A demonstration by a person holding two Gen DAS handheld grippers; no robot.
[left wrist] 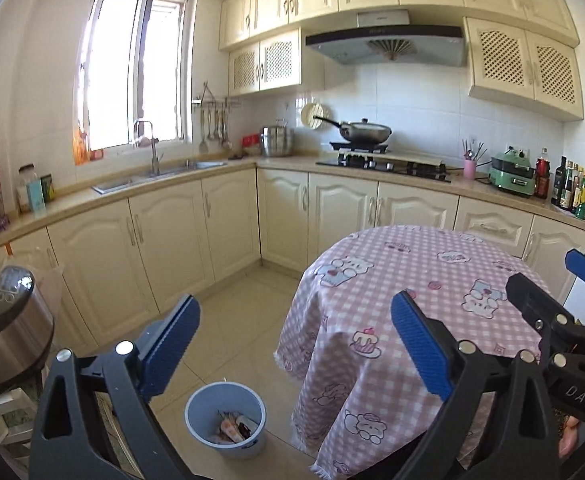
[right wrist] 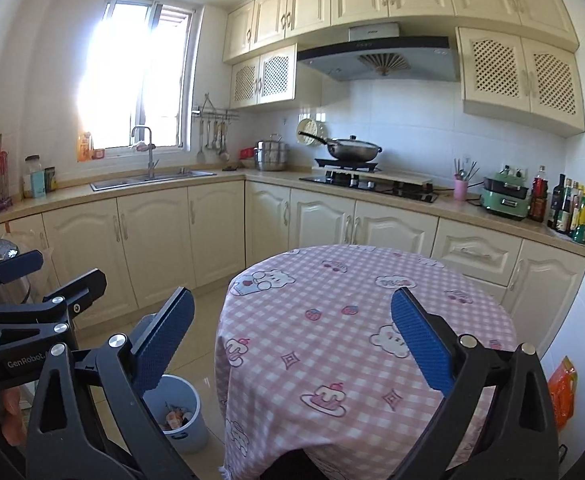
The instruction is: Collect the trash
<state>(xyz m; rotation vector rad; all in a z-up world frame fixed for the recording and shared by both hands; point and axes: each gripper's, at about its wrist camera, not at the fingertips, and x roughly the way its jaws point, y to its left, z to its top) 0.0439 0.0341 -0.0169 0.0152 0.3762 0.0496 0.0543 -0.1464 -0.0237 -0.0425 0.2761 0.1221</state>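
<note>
Both grippers spread wide, nothing held: left gripper [left wrist: 295,344], right gripper [right wrist: 292,340]. Light-blue trash bin [left wrist: 225,420] sits on the tiled floor [left wrist: 236,320], near left, just beside the round tabletop's pink checked cloth [right wrist: 332,340]. Bin is round plastic, with crumpled wrappers [left wrist: 234,428] inside, orange, white and dark bits. Tabletop bare of items.

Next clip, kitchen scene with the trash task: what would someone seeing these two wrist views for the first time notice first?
Probably the round table under its pink checked cartoon cloth, filling the foreground of both views. Next, the blue trash bin on the tiled floor to the table's left, with wrappers already inside. Framing it all, the left gripper and right gripper are held with jaws wide open and nothing in them.
</note>
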